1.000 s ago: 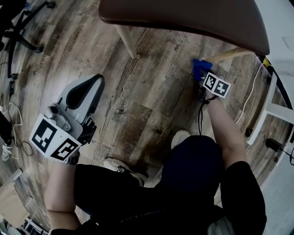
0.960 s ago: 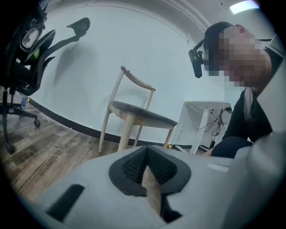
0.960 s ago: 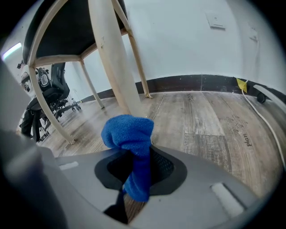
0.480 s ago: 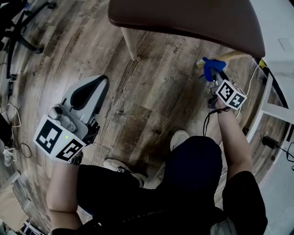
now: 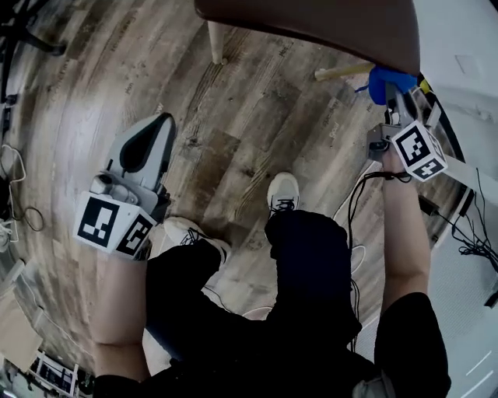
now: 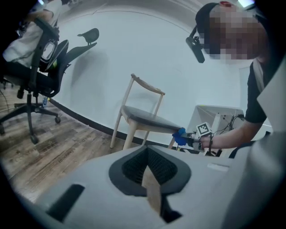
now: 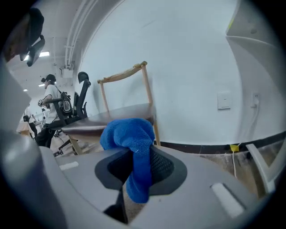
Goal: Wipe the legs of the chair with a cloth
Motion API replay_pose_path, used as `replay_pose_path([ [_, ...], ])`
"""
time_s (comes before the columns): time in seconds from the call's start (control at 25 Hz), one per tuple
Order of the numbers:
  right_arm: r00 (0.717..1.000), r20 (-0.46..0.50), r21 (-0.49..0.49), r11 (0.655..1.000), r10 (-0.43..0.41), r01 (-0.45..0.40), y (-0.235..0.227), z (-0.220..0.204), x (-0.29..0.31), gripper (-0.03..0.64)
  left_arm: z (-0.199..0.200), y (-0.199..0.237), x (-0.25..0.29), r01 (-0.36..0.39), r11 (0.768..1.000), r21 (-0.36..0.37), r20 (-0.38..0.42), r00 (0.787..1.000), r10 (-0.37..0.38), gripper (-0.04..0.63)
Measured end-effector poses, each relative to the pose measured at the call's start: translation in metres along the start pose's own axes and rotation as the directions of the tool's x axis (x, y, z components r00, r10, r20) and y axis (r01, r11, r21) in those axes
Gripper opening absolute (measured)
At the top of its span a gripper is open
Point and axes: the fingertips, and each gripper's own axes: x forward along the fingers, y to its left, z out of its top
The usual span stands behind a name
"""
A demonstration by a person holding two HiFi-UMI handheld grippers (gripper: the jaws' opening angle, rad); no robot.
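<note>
Wood floor (image 5: pixel 257 116), cloth (image 7: pixel 129 134) clamped in right tool (image 5: pixel 391 101)

The head view is taken from above, facing steeply down on the grey-brown plank floor (image 5: pixel 257 116), with the dark-seated pale wooden chair (image 5: pixel 311 23) cut off at the top edge. The left gripper view is set low and well back, and the whole chair (image 6: pixel 143 118) is faced against the white wall (image 6: pixel 178 53). The right gripper view is held near the chair (image 7: pixel 120 112), level with its seat. The chair is shared by all three.
</note>
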Motion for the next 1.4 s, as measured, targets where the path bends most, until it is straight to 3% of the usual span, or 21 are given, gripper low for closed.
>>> replay_pose_path([
  [0.2,0.998,-0.056,-0.007,1.000,-0.002,0.002,0.019,0.044,-0.065,0.087,0.040,-0.041,-0.052,-0.077,0.996,-0.042,-0.042,0.996,0.075,0.005],
  [0.36,0.997,-0.071,0.017,1.000,0.003,-0.002,0.054,0.107,-0.113,0.087,0.086,-0.076,-0.102,-0.100,0.992,-0.071,-0.099,0.991,0.093,0.005],
  [0.52,0.994,-0.101,0.025,0.999,0.046,-0.043,0.117,0.188,-0.153,0.087,0.159,-0.102,-0.146,-0.093,0.990,-0.104,-0.154,0.985,0.076,0.005],
  [0.76,0.979,-0.092,0.052,0.983,0.181,-0.177,0.200,0.297,-0.230,0.087,0.272,-0.163,-0.193,-0.057,0.994,-0.090,-0.153,0.987,0.043,0.005],
  [1.08,0.918,-0.017,0.079,0.916,0.396,-0.394,0.291,0.429,-0.308,0.088,0.402,-0.249,-0.218,0.037,0.999,-0.031,-0.103,0.994,-0.040,0.005],
  [1.4,0.854,0.008,0.137,0.845,0.520,-0.516,0.338,0.484,-0.377,0.087,0.488,-0.316,-0.227,0.105,0.987,-0.120,0.004,0.994,-0.105,0.005],
])
